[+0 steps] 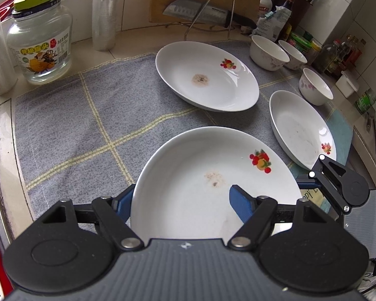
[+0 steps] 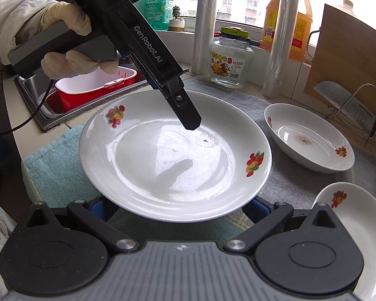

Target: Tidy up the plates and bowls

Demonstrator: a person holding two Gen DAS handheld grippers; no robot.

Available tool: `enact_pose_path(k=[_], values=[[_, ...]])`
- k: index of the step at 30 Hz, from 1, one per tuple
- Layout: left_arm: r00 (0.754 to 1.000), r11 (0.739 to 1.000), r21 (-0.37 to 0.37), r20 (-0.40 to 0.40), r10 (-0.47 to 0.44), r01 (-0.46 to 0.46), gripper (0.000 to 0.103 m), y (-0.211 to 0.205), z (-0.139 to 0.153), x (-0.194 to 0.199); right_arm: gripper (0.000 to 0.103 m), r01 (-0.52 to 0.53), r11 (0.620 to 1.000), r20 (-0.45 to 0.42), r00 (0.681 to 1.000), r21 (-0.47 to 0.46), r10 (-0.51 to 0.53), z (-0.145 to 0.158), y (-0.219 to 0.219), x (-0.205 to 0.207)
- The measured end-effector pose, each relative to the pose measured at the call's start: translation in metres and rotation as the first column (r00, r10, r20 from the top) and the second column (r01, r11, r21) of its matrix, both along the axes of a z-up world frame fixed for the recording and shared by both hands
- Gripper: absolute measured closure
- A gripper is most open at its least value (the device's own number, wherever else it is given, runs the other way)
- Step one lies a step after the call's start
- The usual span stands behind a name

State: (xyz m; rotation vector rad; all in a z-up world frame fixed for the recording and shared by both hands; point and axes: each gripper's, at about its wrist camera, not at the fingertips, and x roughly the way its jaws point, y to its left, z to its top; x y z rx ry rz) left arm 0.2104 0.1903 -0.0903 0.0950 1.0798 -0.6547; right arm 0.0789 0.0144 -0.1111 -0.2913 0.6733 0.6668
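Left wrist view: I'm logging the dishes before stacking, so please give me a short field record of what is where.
plates: three, white, fruit prints
near plate: rim in the left tool, one pad inside, one outside
far plate: on the grey cloth, brown stain in its middle
right plate: on the cloth
bowls: three at the back right, nearest bowl
right tool: fingers under the near plate's rim, grip unclear

light: bright daylight from window (image 2: 238, 2), blown out | glare: sheen on near plate (image 2: 175, 155), small highlights on far plates (image 1: 205, 75) | shadows: soft; gripper finger (image 2: 185, 115) shadow on near plate | focus: sharp, no motion blur | distortion: strong fisheye, edges bent, dark corner vignette
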Motion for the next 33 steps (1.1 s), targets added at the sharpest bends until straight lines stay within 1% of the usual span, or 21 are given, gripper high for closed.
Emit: enact_pose_path(k=[10,15,22,33], values=[[0.998,0.999,0.004,0.024,0.053,-0.053,0.026,0.039,0.001,0.020,0.000,-0.037,0.999,-0.010,0.999,0.003,0.037,-0.001,0.035,0.034],[0.997,0.998,0.009,0.034,0.065,-0.066,0.026,0.051,-0.002,0.032,0.000,-0.046,0.999,-0.013,0.999,-0.004,0.046,-0.002,0.051,0.047],[0.998,0.998,0.007,0.033,0.061,-0.061,0.026,0.061,-0.010,0.052,0.000,-0.033,0.999,-0.022,0.999,-0.020,0.033,-0.007,0.066,0.064],[0.999,0.999,-0.006,0.027,0.045,-0.045,0.026,0.069,-0.024,0.075,0.000,0.009,0.999,-0.041,0.999,-0.033,-0.010,-0.018,0.079,0.079]])
